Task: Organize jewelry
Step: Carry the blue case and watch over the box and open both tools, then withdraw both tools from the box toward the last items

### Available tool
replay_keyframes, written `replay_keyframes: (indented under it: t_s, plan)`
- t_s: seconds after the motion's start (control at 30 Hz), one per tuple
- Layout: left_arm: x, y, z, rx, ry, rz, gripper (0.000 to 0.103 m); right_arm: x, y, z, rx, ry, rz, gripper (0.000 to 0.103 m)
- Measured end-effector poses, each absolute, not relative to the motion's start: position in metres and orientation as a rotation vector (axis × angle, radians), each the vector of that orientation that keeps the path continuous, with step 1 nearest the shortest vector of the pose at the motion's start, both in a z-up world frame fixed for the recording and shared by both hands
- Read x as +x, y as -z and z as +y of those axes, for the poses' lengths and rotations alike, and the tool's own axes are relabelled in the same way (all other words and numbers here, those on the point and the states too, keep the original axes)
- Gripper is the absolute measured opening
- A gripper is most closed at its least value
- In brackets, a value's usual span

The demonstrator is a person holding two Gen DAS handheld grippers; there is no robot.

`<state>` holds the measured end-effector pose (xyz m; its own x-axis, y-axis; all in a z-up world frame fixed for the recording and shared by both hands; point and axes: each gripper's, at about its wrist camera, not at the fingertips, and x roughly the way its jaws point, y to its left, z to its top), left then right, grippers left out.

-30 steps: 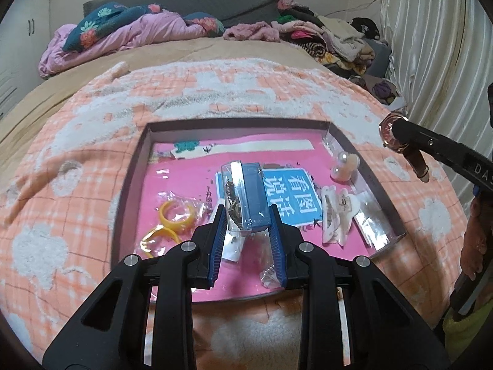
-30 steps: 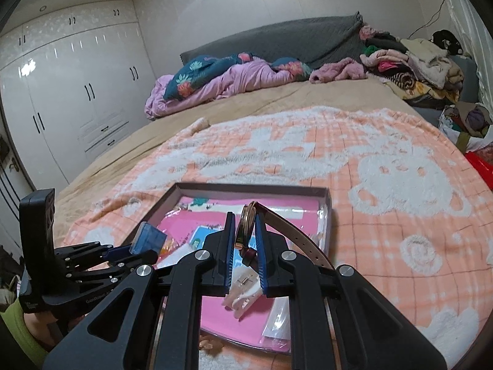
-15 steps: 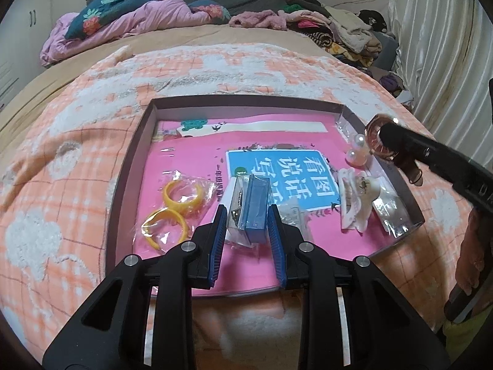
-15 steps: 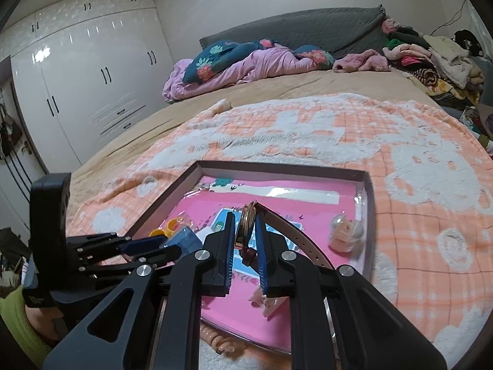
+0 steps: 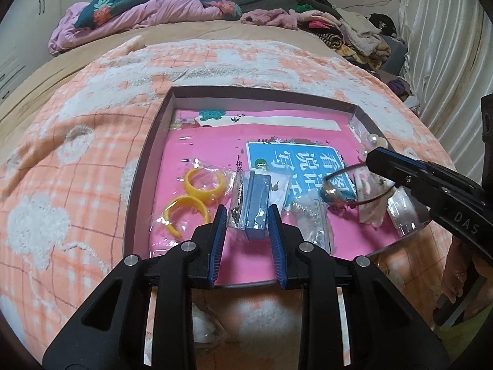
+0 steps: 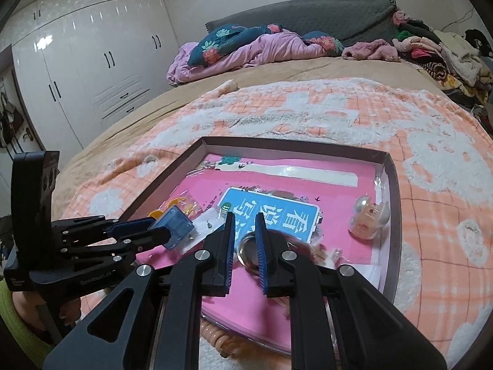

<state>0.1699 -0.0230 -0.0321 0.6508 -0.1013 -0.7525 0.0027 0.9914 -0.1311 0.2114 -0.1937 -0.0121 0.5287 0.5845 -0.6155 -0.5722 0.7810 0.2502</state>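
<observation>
Jewelry pieces sit in a shallow tray (image 5: 144, 166) lying on an orange-and-white blanket (image 5: 77, 129) on the bed, and both grippers carry something over it. The left gripper (image 5: 248, 219) is clamped on a small blue box (image 5: 257, 206) in a clear bag; the box stands upright between the jaws, its long axis running away from the camera, low above the pink sheet (image 5: 200, 145) lining the tray's floor. Whether its bottom edge already touches the sheet cannot be told.

The right gripper (image 6: 245, 243) is closed on a watch (image 6: 246, 254), pinching it near the round face. From the left wrist view the watch's face (image 5: 331, 189) and thin strap loop hang below and to the left of the gripper tip, over the blue label at the tray's middle.

The relation that matters for the next move is where free floor lies under each load. To the left of the box lie 2 yellow bangles (image 5: 194, 197) in a bag, just beside it; to its right a clear bag holding a chain (image 5: 311, 219) lies near. The box hangs over the gap between them, at the near side of the tray. The watch hangs right of the box, with a pale hair clip (image 5: 369, 203) and pearl earrings (image 5: 372, 141) further right near the tray's right wall. Judging from this, the left hand is nearer a clear resting place than the right.
</observation>
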Motion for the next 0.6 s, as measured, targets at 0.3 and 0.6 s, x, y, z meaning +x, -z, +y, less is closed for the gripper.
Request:
replay_keyframes:
  t_s: [0.3,0.6]
  plan:
    - [0.164,0.029,-0.024,-0.117,0.056,0.855,0.02,0.208,-0.005,-0.209,0.052,-0.665,0.72,0.033]
    - [0.151,0.011,-0.025,-0.116,0.046,0.813,0.048,0.194,-0.033,-0.239,0.112,-0.613,0.656,0.074]
